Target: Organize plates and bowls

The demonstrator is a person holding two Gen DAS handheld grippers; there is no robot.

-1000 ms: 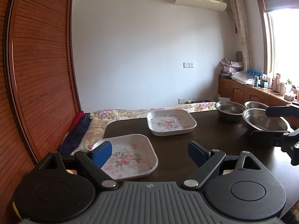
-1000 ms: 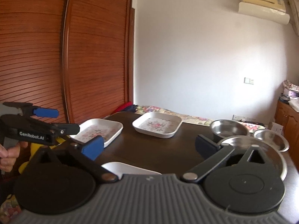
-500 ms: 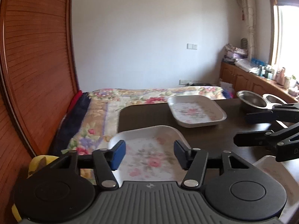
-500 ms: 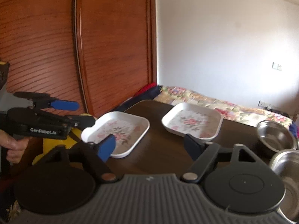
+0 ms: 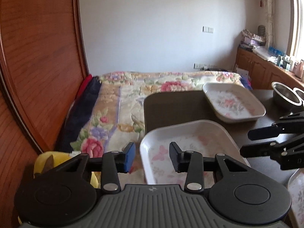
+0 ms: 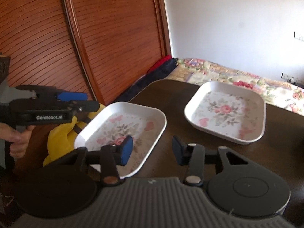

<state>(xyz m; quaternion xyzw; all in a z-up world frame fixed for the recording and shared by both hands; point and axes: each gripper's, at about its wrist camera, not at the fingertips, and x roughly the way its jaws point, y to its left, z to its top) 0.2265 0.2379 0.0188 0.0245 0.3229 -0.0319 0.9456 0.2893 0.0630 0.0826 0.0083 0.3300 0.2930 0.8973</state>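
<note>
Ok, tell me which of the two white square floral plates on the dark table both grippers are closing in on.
The white square floral plate at the table's corner, beside the yellow cloth; the other plate sits farther back, toward the bed.

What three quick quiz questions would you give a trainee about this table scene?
1. True or false: the near floral plate is stacked on the far floral plate.
2. What lies between the fingers of the right hand-held gripper? A) a bowl B) the near floral plate's rim C) a cup
3. In the left wrist view, on which side of the far floral plate do the metal bowls stand?

Key:
1. False. They sit apart on the table.
2. B. The jaws have just been closing and do not yet press on the rim.
3. To its right.
</note>
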